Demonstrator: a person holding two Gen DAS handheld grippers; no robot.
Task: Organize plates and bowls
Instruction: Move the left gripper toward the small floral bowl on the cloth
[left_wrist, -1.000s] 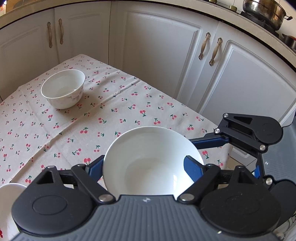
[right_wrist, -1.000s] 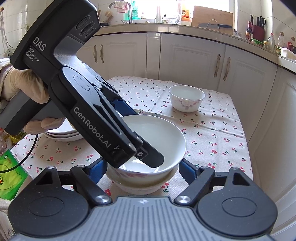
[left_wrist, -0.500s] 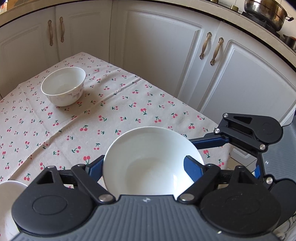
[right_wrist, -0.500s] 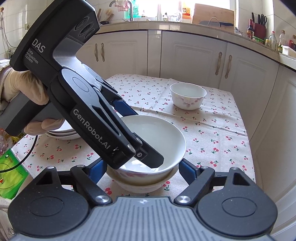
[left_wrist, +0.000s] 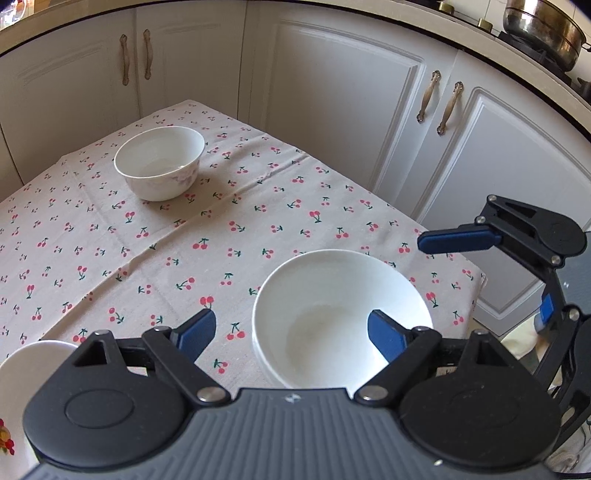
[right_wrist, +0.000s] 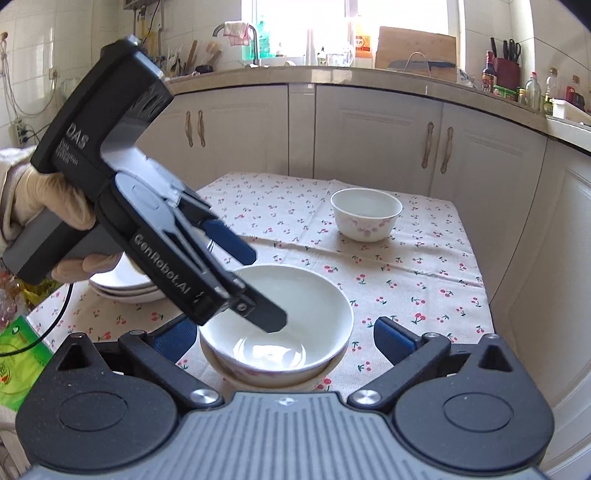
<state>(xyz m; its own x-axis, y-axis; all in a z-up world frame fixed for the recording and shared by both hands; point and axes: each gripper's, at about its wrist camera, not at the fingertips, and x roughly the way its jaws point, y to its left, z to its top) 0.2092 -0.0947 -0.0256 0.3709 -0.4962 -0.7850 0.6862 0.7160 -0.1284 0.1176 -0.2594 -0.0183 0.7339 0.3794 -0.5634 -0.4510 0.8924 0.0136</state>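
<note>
Stacking step: both my grippers, left (left_wrist: 291, 334) and right (right_wrist: 284, 338), are opening off the nested bowl (right_wrist: 280, 321); next I fetch the far bowl (right_wrist: 365, 214).

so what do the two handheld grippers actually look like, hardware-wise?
Both match: black linkage arms, round pivot housings, ribbed grey body, blue pads on the jaws. The left gripper carries white "DAS" and "GenRobot.AI" lettering and trails a thin black cable. The hand on it wears a light glove. The right gripper has the same build.
</note>
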